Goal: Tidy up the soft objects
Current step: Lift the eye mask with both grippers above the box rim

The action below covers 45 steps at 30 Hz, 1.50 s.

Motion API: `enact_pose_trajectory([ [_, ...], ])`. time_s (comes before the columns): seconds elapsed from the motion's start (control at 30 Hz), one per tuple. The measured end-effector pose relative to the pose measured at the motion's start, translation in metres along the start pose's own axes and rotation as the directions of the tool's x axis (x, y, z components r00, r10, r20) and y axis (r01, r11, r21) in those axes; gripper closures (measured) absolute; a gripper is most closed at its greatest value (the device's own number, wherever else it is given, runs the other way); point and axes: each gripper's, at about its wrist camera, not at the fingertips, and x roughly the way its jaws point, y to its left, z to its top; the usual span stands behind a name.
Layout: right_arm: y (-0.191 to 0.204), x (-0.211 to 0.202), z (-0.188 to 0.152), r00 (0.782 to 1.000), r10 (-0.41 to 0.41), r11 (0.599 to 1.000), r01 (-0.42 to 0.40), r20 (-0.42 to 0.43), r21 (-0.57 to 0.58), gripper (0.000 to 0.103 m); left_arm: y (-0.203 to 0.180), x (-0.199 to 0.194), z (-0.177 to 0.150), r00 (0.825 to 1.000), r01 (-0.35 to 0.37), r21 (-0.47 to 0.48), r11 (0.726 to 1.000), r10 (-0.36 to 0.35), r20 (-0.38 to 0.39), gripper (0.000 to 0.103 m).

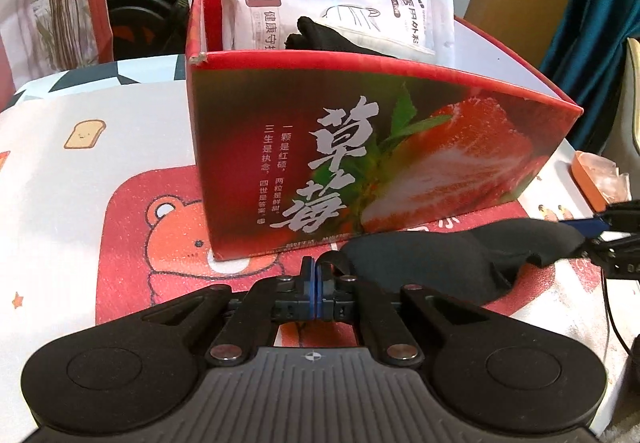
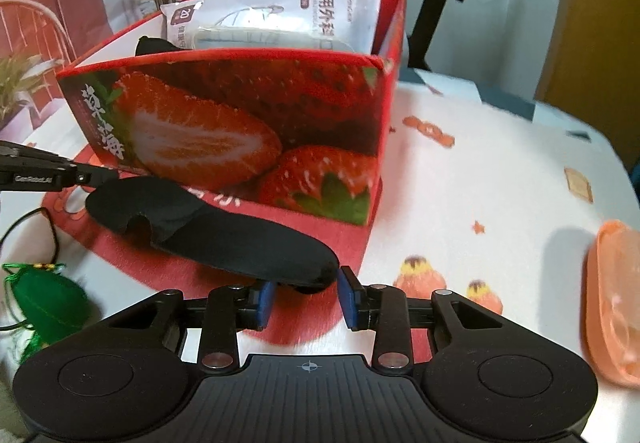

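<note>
A black soft eye mask [image 1: 452, 259] hangs just above the table in front of the red strawberry box [image 1: 360, 147]. My left gripper [image 1: 318, 275] is shut on the mask's strap end. My right gripper [image 2: 306, 297] is open, its blue pads either side of the mask's other end [image 2: 224, 239]; that end lies between the pads. The left gripper shows at the left of the right wrist view [image 2: 60, 175]. The box [image 2: 248, 115] holds a white pack of face masks [image 1: 340, 19] and a black cloth item [image 1: 332, 39].
A cartoon-print tablecloth [image 1: 80, 171] covers the table. An orange plastic container [image 2: 616, 299] lies at the right. A green fabric pouch with cord [image 2: 44, 307] lies at the left. Exercise equipment stands behind the table.
</note>
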Motion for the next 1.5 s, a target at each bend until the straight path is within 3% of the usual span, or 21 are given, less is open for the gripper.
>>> enact_pose_trajectory([
  [0.07, 0.004, 0.003, 0.004, 1.0, -0.013, 0.999, 0.013, 0.015, -0.031, 0.072, 0.0, -0.001, -0.001, 1.0, -0.001, -0.001, 1.0, 0.001, 0.002, 0.101],
  [0.17, 0.005, 0.005, 0.01, 0.999, -0.016, 0.999, 0.017, 0.027, -0.05, 0.087, 0.0, -0.003, -0.002, 1.0, -0.006, -0.004, 1.0, 0.006, 0.007, 0.101],
  [0.37, 0.005, 0.0, 0.016, 0.998, -0.008, 0.999, 0.01, 0.06, -0.035, 0.093, 0.0, -0.015, 0.001, 0.999, -0.008, -0.003, 1.0, 0.008, 0.044, 0.101],
  [0.7, 0.011, -0.046, 0.03, 0.983, 0.013, 0.998, -0.003, 0.181, -0.055, 0.094, -0.008, -0.06, 0.01, 0.987, -0.007, 0.009, 1.0, 0.006, 0.159, 0.101],
  [1.03, 0.017, -0.087, 0.069, 0.952, 0.029, 0.993, 0.008, 0.304, -0.122, 0.094, -0.014, -0.11, 0.036, 0.949, -0.021, 0.018, 1.0, 0.015, 0.315, 0.101],
  [1.23, 0.017, -0.086, 0.096, 0.942, 0.024, 0.984, 0.038, 0.336, -0.175, 0.094, -0.014, -0.118, 0.059, 0.93, -0.043, 0.02, 0.999, 0.033, 0.366, 0.101],
  [1.5, 0.009, -0.043, 0.14, 0.948, -0.022, 0.973, 0.094, 0.318, -0.212, 0.094, -0.005, -0.095, 0.093, 0.929, -0.091, 0.014, 0.996, 0.08, 0.363, 0.101],
])
